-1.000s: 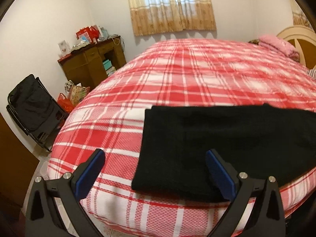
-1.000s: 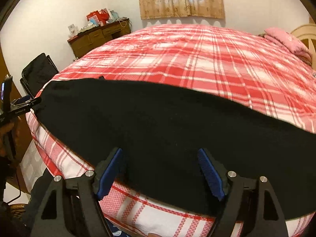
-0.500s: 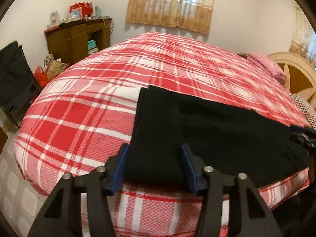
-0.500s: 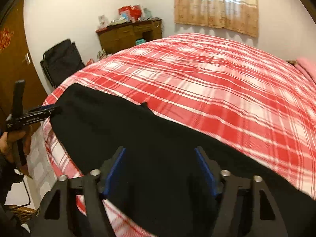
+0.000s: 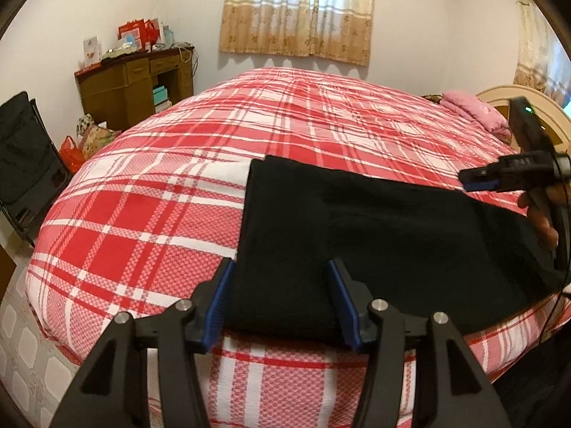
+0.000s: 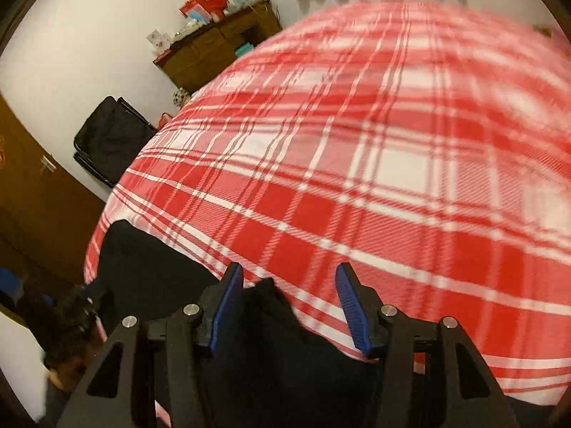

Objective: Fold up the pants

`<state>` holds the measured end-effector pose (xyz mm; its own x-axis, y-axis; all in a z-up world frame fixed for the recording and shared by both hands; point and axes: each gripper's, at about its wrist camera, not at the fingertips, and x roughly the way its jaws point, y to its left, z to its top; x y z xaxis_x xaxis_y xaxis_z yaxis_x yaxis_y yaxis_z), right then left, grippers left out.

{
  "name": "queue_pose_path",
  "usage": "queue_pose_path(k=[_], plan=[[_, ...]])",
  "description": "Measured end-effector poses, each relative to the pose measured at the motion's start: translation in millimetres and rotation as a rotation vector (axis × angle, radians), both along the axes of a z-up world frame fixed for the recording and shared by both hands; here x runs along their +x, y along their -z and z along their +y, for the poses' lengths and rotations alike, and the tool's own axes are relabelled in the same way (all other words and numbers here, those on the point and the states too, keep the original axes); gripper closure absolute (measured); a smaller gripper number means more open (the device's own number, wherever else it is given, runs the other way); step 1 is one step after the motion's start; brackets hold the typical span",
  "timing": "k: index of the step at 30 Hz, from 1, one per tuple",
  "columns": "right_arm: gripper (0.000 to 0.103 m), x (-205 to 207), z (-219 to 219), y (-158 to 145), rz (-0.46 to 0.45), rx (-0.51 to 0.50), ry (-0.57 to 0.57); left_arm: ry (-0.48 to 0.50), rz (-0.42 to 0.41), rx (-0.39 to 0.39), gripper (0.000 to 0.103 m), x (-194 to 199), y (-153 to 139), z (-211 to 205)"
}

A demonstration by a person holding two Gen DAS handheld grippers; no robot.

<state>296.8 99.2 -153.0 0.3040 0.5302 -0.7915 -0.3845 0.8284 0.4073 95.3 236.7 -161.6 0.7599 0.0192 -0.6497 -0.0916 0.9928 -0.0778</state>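
Observation:
The black pants (image 5: 374, 228) lie in a long flat strip along the near edge of a bed with a red and white plaid cover (image 5: 285, 125). My left gripper (image 5: 282, 303) is open, its blue pads either side of the pants' left end near the front corner. In the left wrist view my right gripper (image 5: 478, 182) shows at the far right, above the pants' other end. In the right wrist view, my right gripper (image 6: 289, 303) is open over the black cloth (image 6: 150, 267), which lies at its lower left. That view is blurred.
A wooden desk (image 5: 135, 82) with boxes stands against the far wall at the left. A black folding chair (image 5: 21, 157) and bags (image 5: 82, 142) sit on the floor left of the bed. A pink pillow (image 5: 474, 110) and a headboard (image 5: 521, 103) are at the far right.
Both grippers moved in over the pants' ends. The left jaws narrowed from wide open around the left end. The right wrist view swung right, so less black cloth shows.

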Motion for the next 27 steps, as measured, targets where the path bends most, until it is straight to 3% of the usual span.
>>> queue_pose_path(k=[2, 4, 10, 13, 17, 20, 22, 23, 25, 26, 27], plan=[[0.086, 3, 6, 12, 0.055, -0.014, -0.005, 0.008, -0.011, 0.03, 0.045, -2, 2, -3], [0.1, 5, 2, 12, 0.071, 0.046, 0.013, 0.017, -0.025, 0.053, 0.044, -3, 3, -5], [0.102, 8, -8, -18, -0.004, 0.098, 0.068, -0.001, -0.055, 0.074, 0.041, -6, 2, -7], [0.102, 14, -4, -11, -0.006, 0.053, 0.074, -0.002, -0.066, 0.124, 0.037, -5, 6, -14], [0.102, 17, 4, 17, 0.012, -0.017, 0.087, 0.003, -0.07, 0.1, 0.036, -7, 5, -9], [0.101, 14, -2, 13, 0.007, 0.011, 0.082, -0.01, -0.059, 0.105, 0.035, -9, 1, -9], [0.1, 8, -12, 5, -0.033, -0.029, 0.111, -0.026, -0.061, 0.133, 0.034, -10, -4, -11], [0.099, 5, -16, 1, -0.055, -0.043, 0.115, -0.036, -0.072, 0.157, 0.034, -13, -9, -13], [0.085, -9, -37, -12, -0.111, -0.061, 0.112, -0.057, -0.11, 0.203, 0.032, -18, -19, -18], [0.059, -15, -50, -16, -0.126, -0.064, 0.124, -0.058, -0.121, 0.211, 0.031, -20, -23, -19], [0.042, -21, -62, -19, -0.134, -0.054, 0.137, -0.052, -0.122, 0.21, 0.03, -19, -25, -21]])
